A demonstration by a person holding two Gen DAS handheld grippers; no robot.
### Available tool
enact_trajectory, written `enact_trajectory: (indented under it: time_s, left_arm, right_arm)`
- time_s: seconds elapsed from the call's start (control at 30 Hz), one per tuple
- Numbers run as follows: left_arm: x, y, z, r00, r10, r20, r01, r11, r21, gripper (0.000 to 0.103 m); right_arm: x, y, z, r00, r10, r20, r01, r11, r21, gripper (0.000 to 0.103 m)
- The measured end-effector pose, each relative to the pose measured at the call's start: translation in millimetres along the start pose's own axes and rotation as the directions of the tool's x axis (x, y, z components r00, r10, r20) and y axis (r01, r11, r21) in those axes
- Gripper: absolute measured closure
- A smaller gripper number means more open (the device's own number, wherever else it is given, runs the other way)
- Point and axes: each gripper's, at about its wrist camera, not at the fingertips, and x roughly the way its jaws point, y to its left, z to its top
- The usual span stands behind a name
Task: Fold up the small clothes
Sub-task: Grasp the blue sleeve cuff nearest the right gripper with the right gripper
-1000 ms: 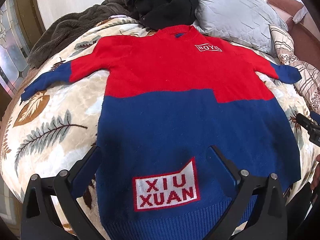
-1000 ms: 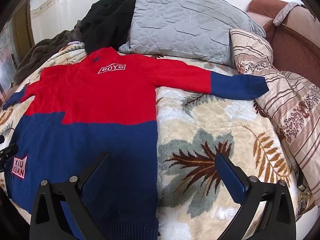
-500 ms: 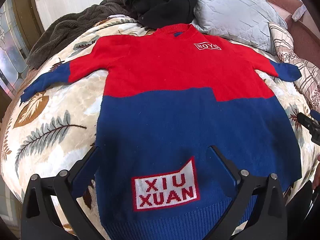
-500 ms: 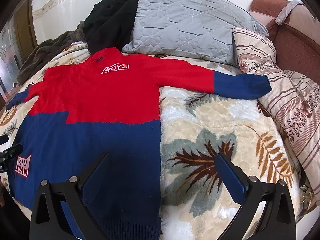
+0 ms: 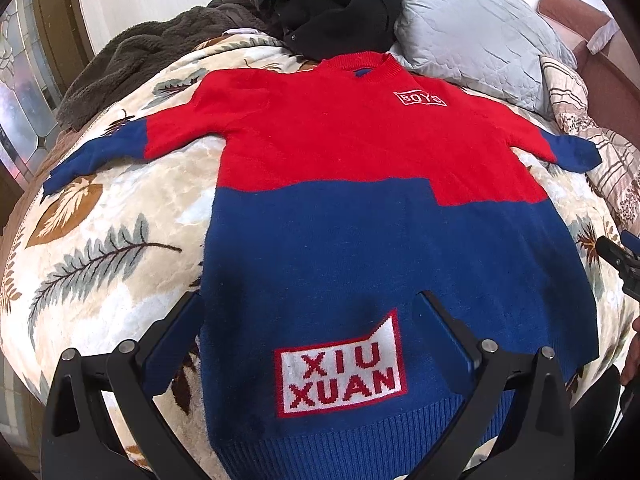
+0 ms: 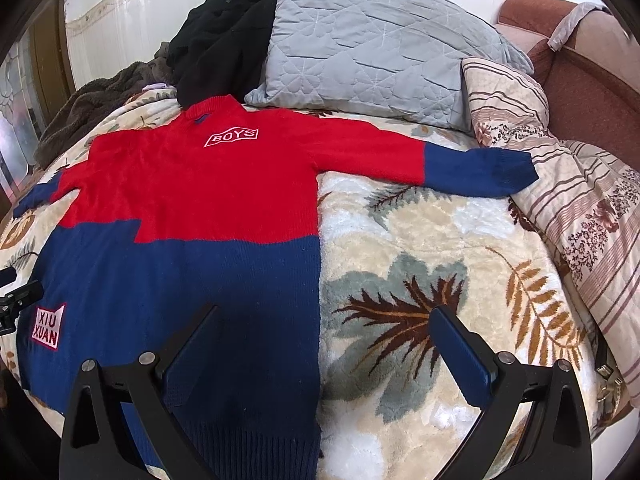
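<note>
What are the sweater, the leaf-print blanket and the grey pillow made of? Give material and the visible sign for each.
Sweater: knitted yarn, probably wool or acrylic; ribbed hem and collar, slightly fuzzy matte face.
Leaf-print blanket: plush fleece, likely synthetic; thick soft pile with a faint sheen.
Grey pillow: smooth woven cover, quilted; stitched lines and petal shapes, slight sheen. Its filling cannot be seen.

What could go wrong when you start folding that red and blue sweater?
1. The sweater lies on a plush leaf-print blanket; the open right gripper straddles its side edge and may pinch blanket too.
2. The far sleeve cuff touches the striped quilt and may snag.
3. The open left gripper might grab only the top layer.
</note>
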Motion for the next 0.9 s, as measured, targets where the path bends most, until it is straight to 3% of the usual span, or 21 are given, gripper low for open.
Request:
enact_trajectory:
  time_s: [0.43,0.63,0.9]
  left_arm:
    - [13,-5,14,1.0,0.007,-0.023,-0.007,1.0,0.008,0.0]
    - [22,-9,31,1.0,0.011,-0.016,-0.011,1.0,0.01,0.0]
    - [42,-18,60,1.0,0.023,-0.009,-0.023,0.999,0.025,0.0]
  right_arm:
    - [8,-18,10,1.0,0.008,0.021,-0.009,0.999,0.052,0.002]
    - [18,-101,47,0.995,-0.071,0.065,0.054,0.973,0.225,0.002]
    - [66,-231,92,0.98,-0.196,0.041,0.153,0.864,0.48,0.003]
